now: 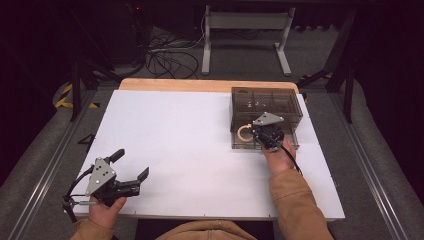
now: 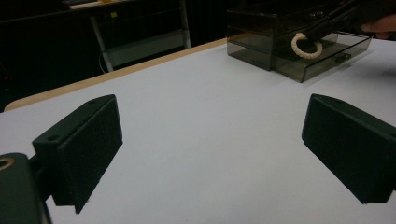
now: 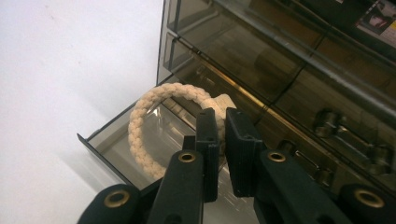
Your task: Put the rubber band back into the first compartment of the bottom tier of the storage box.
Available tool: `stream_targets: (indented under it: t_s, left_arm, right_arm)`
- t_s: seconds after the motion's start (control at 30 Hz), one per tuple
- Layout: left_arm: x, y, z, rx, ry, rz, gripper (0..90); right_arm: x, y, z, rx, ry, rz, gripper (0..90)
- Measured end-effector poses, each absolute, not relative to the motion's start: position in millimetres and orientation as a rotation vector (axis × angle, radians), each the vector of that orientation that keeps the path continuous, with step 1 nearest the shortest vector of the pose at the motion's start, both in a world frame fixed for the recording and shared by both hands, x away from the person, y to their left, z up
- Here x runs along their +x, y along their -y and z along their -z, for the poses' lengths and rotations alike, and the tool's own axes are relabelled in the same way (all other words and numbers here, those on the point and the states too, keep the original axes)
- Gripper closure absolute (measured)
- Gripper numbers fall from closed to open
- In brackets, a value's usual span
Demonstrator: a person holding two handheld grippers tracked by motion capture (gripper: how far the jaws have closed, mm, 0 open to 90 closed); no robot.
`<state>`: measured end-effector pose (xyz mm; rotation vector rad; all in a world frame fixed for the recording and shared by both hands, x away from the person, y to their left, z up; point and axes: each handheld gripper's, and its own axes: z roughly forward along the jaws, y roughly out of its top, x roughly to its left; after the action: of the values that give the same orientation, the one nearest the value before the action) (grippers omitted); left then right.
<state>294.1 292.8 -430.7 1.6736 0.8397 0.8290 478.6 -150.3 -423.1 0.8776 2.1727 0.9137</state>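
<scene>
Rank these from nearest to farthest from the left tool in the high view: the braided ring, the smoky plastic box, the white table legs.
1. Braided ring: in the box's open drawer, right.
2. Smoky plastic box: behind it.
3. White table legs: on the floor beyond the table.

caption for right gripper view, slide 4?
Right gripper shut on braided bracelet over open drawer of smoked box.

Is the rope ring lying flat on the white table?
No, the right gripper pinches the braided rope ring and holds it over the open drawer of the smoky plastic box.
</scene>
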Motion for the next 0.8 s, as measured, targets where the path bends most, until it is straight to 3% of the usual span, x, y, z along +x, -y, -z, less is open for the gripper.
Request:
stream_targets:
  t_s: [0.8]
  left_arm:
    - [293.8, -293.1, 430.6, 1.674, -0.839, -0.829, 5.5]
  right_arm:
    - [483.6, 142.0, 436.2, 0.869, -2.239, -0.862, 83.8]
